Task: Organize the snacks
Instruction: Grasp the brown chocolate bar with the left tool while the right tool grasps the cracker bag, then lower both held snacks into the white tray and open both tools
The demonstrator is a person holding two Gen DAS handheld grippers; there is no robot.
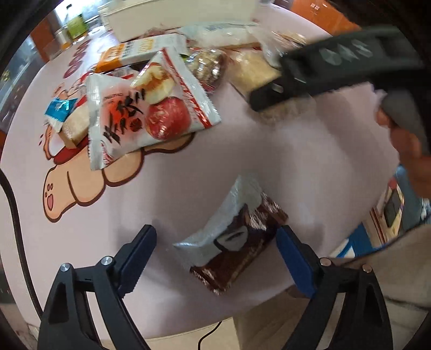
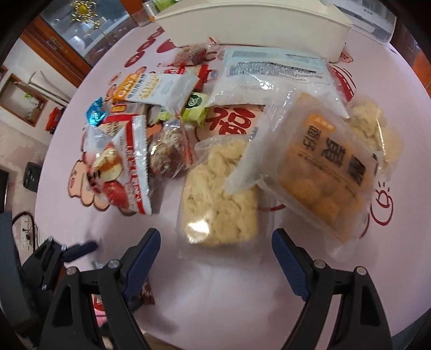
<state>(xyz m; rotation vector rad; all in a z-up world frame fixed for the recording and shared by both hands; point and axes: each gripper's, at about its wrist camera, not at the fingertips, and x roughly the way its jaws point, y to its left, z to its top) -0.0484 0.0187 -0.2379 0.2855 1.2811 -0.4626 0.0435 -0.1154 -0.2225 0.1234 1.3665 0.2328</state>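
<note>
My left gripper (image 1: 215,234) points down at the pink table (image 1: 242,150), open. A brown-and-silver snack packet (image 1: 242,242) lies flat between its blue fingers; the right finger is at the packet's corner, the left finger stands apart from it. My right gripper (image 2: 215,234) is open just above a clear packet of pale crumbly snack (image 2: 218,193), with nothing gripped. A white-and-red apple-print packet (image 1: 150,113) tops the snack pile at the left. In the left wrist view the right gripper (image 1: 323,70) shows as a black body over the pale packet.
A white bin (image 2: 242,24) stands at the table's far side behind the pile. An orange snack packet (image 2: 317,177) leans on the pale one, with a large clear bag (image 2: 269,78) behind. A person's beige clothing (image 1: 350,309) is at the table's near edge.
</note>
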